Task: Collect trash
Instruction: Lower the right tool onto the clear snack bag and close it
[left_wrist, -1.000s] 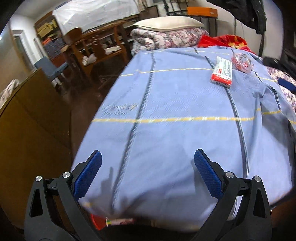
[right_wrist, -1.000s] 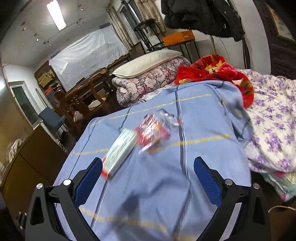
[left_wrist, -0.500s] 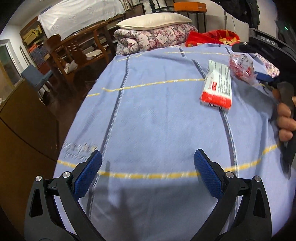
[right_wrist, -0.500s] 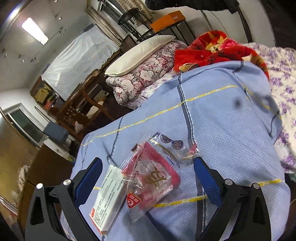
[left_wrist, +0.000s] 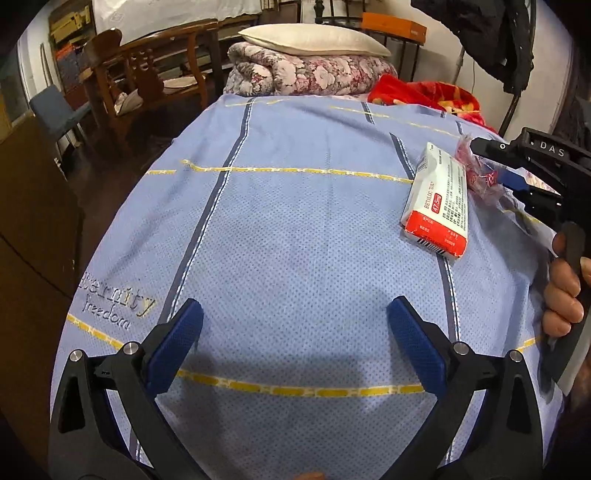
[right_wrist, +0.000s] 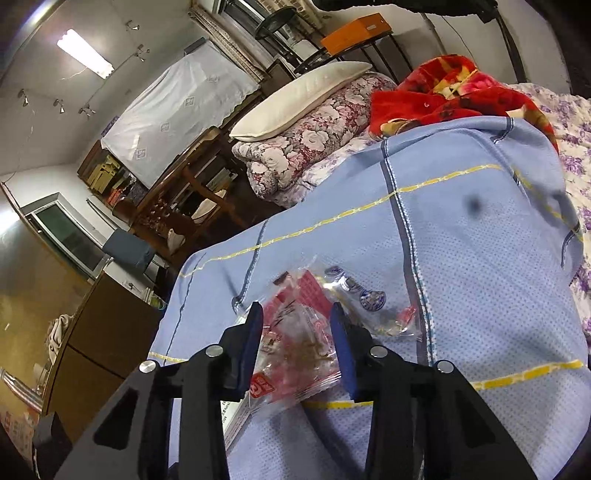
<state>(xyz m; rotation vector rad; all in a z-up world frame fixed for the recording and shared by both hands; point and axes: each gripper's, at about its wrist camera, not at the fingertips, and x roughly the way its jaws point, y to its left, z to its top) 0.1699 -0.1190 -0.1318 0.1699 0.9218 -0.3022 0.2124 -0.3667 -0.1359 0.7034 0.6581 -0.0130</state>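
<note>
A clear plastic wrapper with red print (right_wrist: 299, 332) lies on the blue bedspread (right_wrist: 461, 258). My right gripper (right_wrist: 297, 321) has its blue pads on both sides of the wrapper, closing on it; it also shows in the left wrist view (left_wrist: 491, 173) at the wrapper (left_wrist: 476, 173). A red and white medicine box (left_wrist: 439, 201) lies just left of the wrapper; its end shows in the right wrist view (right_wrist: 236, 417). My left gripper (left_wrist: 295, 332) is open and empty over the near part of the bedspread (left_wrist: 277, 221), well short of the box.
A folded floral quilt (left_wrist: 306, 72) with a white pillow (left_wrist: 314, 38) lies at the far end. A red blanket (left_wrist: 424, 92) is at the far right. A wooden chair (left_wrist: 147, 74) and a brown cabinet (left_wrist: 33, 221) stand left of the bed.
My right gripper has come down onto the wrapper and narrowed its jaws around it. My left gripper has moved forward over the bedspread, bringing the box closer.
</note>
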